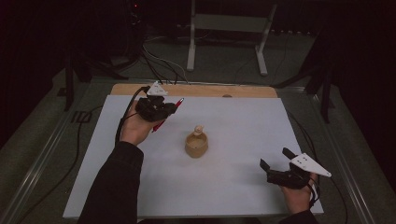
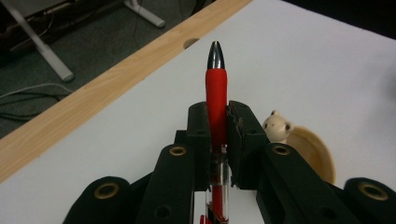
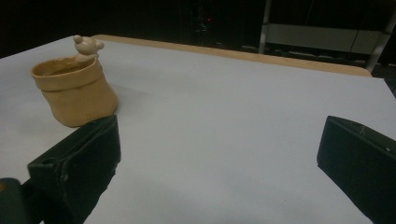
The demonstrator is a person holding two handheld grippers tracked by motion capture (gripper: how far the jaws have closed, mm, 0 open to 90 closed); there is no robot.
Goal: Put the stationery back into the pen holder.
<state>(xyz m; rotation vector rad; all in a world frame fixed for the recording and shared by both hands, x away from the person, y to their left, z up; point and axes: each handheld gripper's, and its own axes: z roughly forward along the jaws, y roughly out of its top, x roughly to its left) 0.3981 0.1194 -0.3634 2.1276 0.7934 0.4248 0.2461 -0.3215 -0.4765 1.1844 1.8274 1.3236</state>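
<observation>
I have the red pen [image 2: 216,100] clamped in my left gripper [image 1: 158,108] and lifted above the far left of the white table [image 1: 243,184], so what is left is dropping it into the tan pot [image 1: 196,144] at mid-table, while my right gripper [image 1: 277,164] rests wide open and empty near the front right.

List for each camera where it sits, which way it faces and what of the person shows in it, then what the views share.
High view: above the person's side, facing forward and down on the white table; forearms, left gripper, right gripper.
Left gripper view: on the left gripper, along jaws shut on the red pen.
Right gripper view: on the right gripper, along open jaws.
Shared: the tan pot.
</observation>
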